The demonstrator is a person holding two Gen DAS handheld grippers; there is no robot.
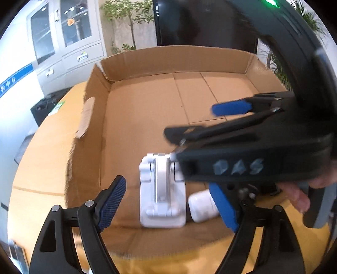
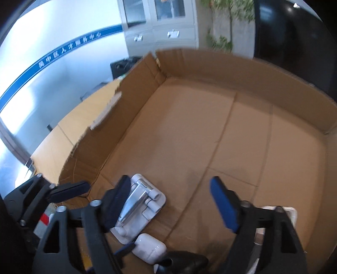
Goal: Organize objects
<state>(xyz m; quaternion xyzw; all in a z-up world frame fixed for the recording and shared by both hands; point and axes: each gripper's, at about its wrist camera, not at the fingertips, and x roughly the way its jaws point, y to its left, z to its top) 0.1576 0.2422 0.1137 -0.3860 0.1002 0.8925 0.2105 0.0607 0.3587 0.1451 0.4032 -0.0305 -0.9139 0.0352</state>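
Risk first: both grippers crowd the same near corner of the cardboard box (image 1: 134, 63). I see the left gripper (image 1: 168, 202) with jaws spread wide, nothing pressed between the pads; the white folding stand (image 1: 162, 189) lies flat on the box floor between its fingers, and the white earbud case (image 1: 202, 208) sits just beside the stand at 3 o'clock, close against the right-hand pad. The right gripper (image 2: 170, 202) is also open and empty, its body crossing the left view from 3 o'clock over the stand's hinge end.

My judgement: if I close the left jaws now, the pad may catch the earbud case along with the stand, or shove it aside. The two tools may also knock together, since they overlap above the stand. The stand is smooth and hinged; a pinch on the arm could let it unfold or slip.

Surface: plain corrugated floor with flap seams, low walls, torn at the 10 o'clock corner. The box rests on a yellow-wood table (image 1: 48, 134).

Room: grey glass-door cabinet (image 1: 63, 31) at 11 o'clock, potted plant (image 1: 130, 12) at 12, white wall with blue stripe (image 2: 63, 52).
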